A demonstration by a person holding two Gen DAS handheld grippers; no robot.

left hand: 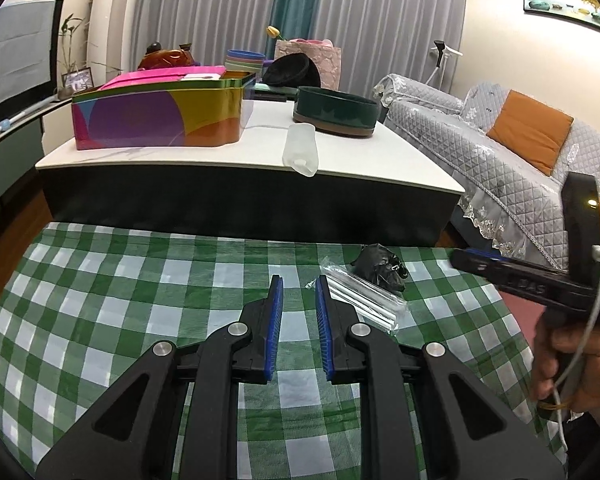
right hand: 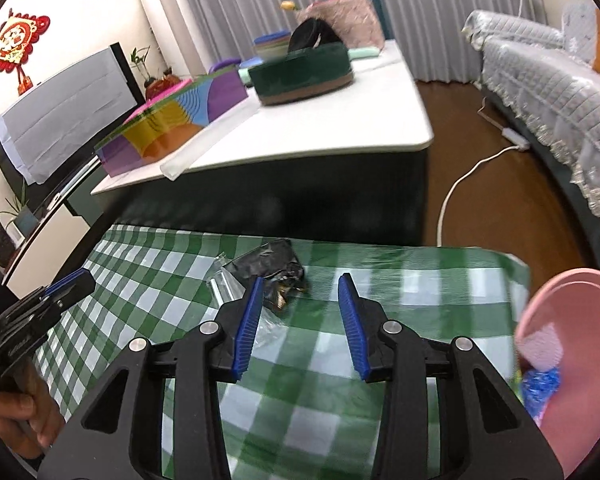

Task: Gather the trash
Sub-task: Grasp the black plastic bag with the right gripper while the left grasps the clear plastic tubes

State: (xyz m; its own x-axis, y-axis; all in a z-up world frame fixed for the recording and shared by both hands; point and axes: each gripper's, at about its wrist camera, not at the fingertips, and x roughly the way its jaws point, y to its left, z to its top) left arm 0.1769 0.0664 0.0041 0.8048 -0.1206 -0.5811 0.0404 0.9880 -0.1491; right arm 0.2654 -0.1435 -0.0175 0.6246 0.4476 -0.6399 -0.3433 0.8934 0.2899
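Left wrist view: left gripper (left hand: 299, 292) parted narrowly, holding nothing, over bare checked cloth (left hand: 120, 300); clear wrapper (left hand: 360, 300) just right of its right finger, black wrapper (left hand: 380, 266) beyond, near the cloth's far edge. Right wrist view: right gripper (right hand: 300, 300) wide apart, empty, open cloth between and right; black wrapper (right hand: 270, 266) beside its left finger; pink bin (right hand: 580, 360) off the cloth's right edge.
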